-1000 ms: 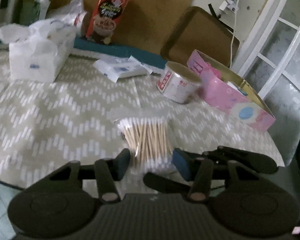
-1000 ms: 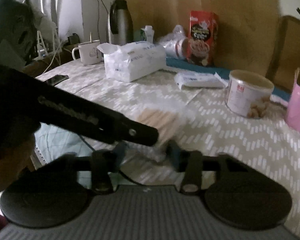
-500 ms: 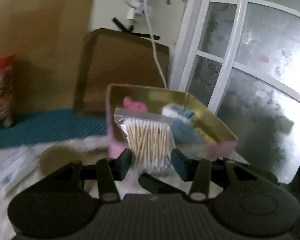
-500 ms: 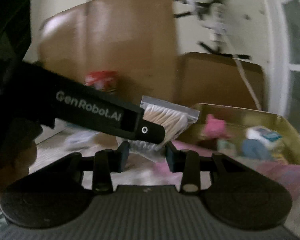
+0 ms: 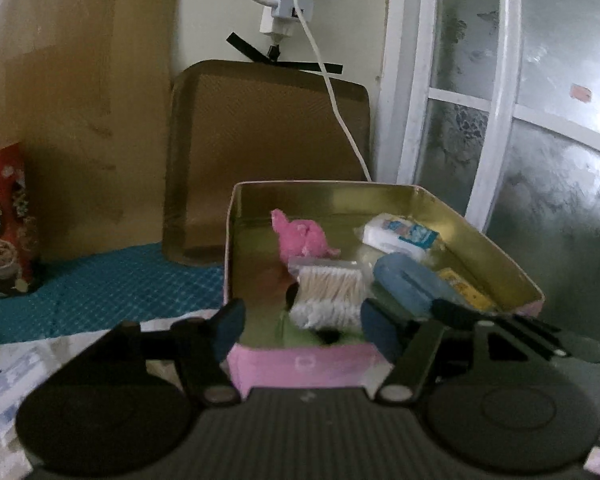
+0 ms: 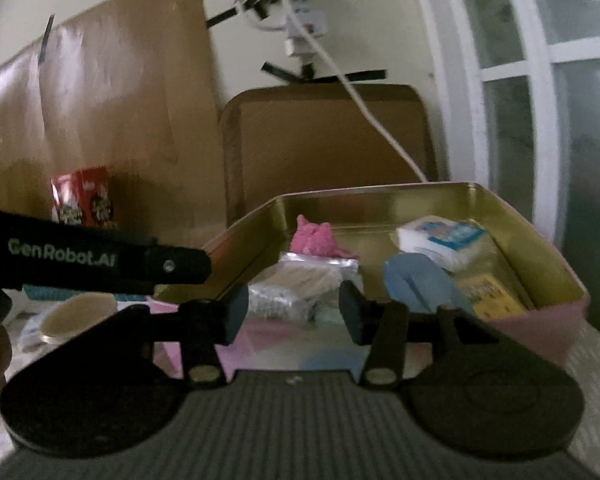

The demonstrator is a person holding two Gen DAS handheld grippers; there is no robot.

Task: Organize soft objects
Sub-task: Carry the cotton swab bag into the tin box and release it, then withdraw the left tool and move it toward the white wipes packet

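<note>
The bag of cotton swabs has left my left gripper and now lies inside the tin.

Half a second ago the left gripper (image 5: 302, 326) held the bag of cotton swabs (image 5: 327, 296) above the tin (image 5: 496, 248); now its jaws are opening, the pads stand clear on both sides, and the bag rests on the tin floor beside the pink toy (image 5: 302, 238) and the blue thing (image 5: 410, 284). My right gripper (image 6: 293, 312) is opening too, with nothing pressed between its pads. I judge the bag to be very light, with a thin slippery film and stiff little sticks inside. If I must move it again, I would pinch it across the middle of the sticks, not at the loose sealed top.
</note>
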